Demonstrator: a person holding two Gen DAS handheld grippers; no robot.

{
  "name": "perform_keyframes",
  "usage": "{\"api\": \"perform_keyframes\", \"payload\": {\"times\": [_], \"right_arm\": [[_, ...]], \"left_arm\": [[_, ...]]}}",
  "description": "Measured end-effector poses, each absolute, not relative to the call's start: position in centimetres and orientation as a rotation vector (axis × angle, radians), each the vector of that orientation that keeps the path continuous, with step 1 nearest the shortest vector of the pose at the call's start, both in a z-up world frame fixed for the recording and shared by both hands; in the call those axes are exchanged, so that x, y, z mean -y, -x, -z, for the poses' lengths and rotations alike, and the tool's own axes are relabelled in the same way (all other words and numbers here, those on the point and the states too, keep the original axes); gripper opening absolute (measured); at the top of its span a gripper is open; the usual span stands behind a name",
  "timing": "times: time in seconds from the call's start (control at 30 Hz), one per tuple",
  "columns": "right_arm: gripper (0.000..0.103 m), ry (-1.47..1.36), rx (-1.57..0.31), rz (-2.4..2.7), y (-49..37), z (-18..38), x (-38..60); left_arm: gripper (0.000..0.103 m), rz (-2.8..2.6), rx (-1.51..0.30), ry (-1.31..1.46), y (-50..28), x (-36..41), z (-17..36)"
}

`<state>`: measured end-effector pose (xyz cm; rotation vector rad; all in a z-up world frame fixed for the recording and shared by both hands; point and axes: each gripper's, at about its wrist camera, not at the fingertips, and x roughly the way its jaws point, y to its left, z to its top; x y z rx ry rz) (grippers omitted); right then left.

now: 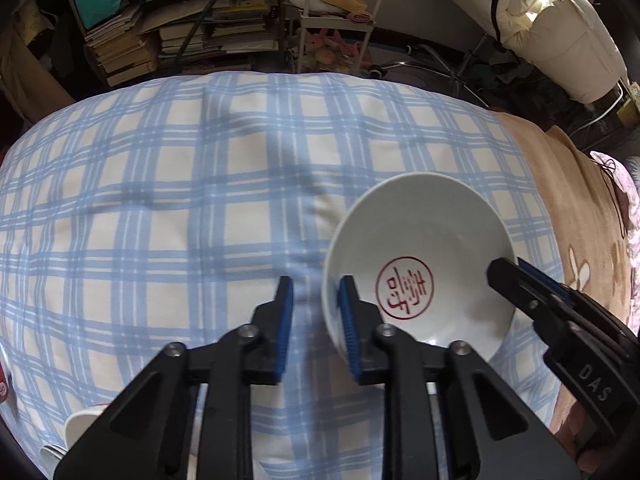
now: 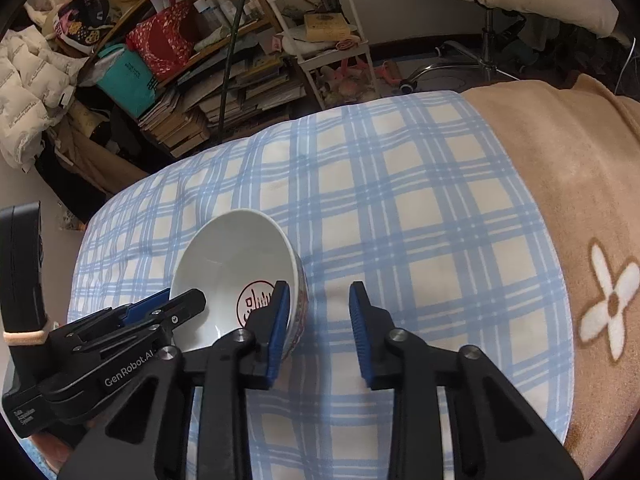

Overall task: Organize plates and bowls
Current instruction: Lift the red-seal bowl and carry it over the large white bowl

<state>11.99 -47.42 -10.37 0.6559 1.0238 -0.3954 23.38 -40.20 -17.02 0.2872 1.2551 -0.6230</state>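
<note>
A white bowl [image 1: 424,240] with a red round stamp inside sits on the blue plaid cloth [image 1: 180,184]. It also shows in the right wrist view [image 2: 236,256]. My left gripper [image 1: 316,312] is open; its right finger reaches inside the bowl's left rim, its left finger stays outside. My right gripper [image 2: 320,316] is open; its left finger is inside the bowl's right rim, its right finger outside over the cloth. Each gripper shows in the other's view, at the bowl's opposite rim.
A white dish edge [image 1: 82,424] peeks out at the lower left under my left gripper. A tan blanket [image 2: 560,184] with a flower print lies right of the cloth. Cluttered bookshelves [image 1: 180,28] and a white cart [image 2: 320,40] stand beyond the far edge.
</note>
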Motion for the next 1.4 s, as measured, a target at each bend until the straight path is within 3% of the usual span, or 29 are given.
{"api": "perform_keyframes", "payload": {"times": [0.03, 0.13, 0.53, 1.4], "right_arm": [[0.017, -0.655, -1.025, 0.383, -12.1, 10.4, 47.3], [0.01, -0.618, -1.046, 0.369, -12.4, 10.5, 46.6], [0.01, -0.588, -1.041, 0.381, -11.9, 9.3, 44.4], [0.01, -0.475, -0.961, 0.211, -12.5, 3.0, 34.1]], "left_arm": [[0.014, 0.627, -1.249, -0.302, -23.1, 40.4, 16.9], [0.009, 0.635, -1.232, -0.337, -22.3, 41.0, 16.6], [0.008, 0.61, -1.297, -0.218, -22.6, 38.0, 14.5], [0.009, 0.441, -1.194, -0.267, -18.7, 26.9, 7.8]]}}
